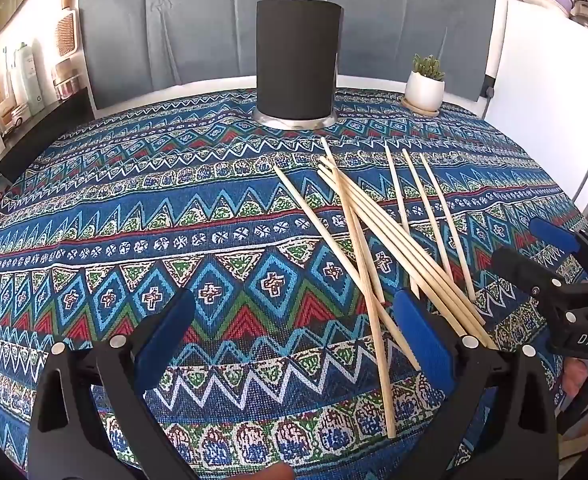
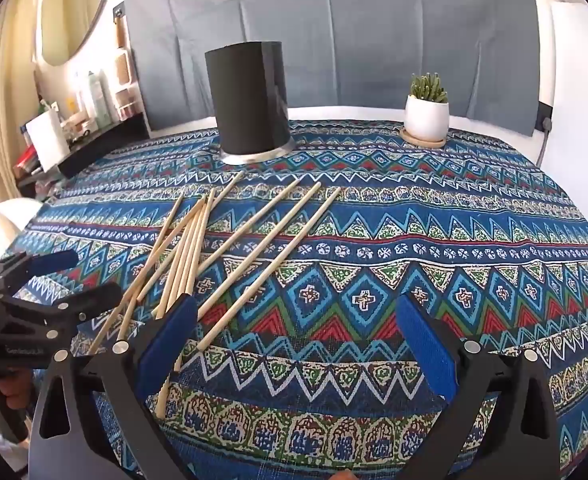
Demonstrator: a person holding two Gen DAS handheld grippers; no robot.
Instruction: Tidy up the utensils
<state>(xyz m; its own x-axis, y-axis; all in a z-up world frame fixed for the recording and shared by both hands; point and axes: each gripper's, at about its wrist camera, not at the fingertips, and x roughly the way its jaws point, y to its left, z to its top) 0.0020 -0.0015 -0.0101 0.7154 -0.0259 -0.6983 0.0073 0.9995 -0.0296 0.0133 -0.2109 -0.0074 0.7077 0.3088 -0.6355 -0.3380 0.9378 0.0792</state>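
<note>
Several wooden chopsticks (image 1: 373, 222) lie loosely crossed on the patterned tablecloth (image 1: 154, 208). A black cylindrical holder (image 1: 297, 68) on a metal base stands upright behind them. My left gripper (image 1: 294, 332) is open and holds nothing; its right finger hovers over the near ends of the sticks. In the right wrist view the chopsticks (image 2: 192, 248) fan out at the left, in front of the holder (image 2: 250, 100). My right gripper (image 2: 297, 336) is open and holds nothing, its left finger above the sticks' near ends. Each gripper shows in the other's view, the right gripper (image 1: 533, 250) and the left gripper (image 2: 74, 278).
A small succulent in a white pot (image 1: 423, 88) (image 2: 425, 116) sits on a wooden coaster at the back right of the table. A grey fabric panel stands behind the table. Shelves with bottles are at the left and a white appliance (image 1: 549, 100) at the right.
</note>
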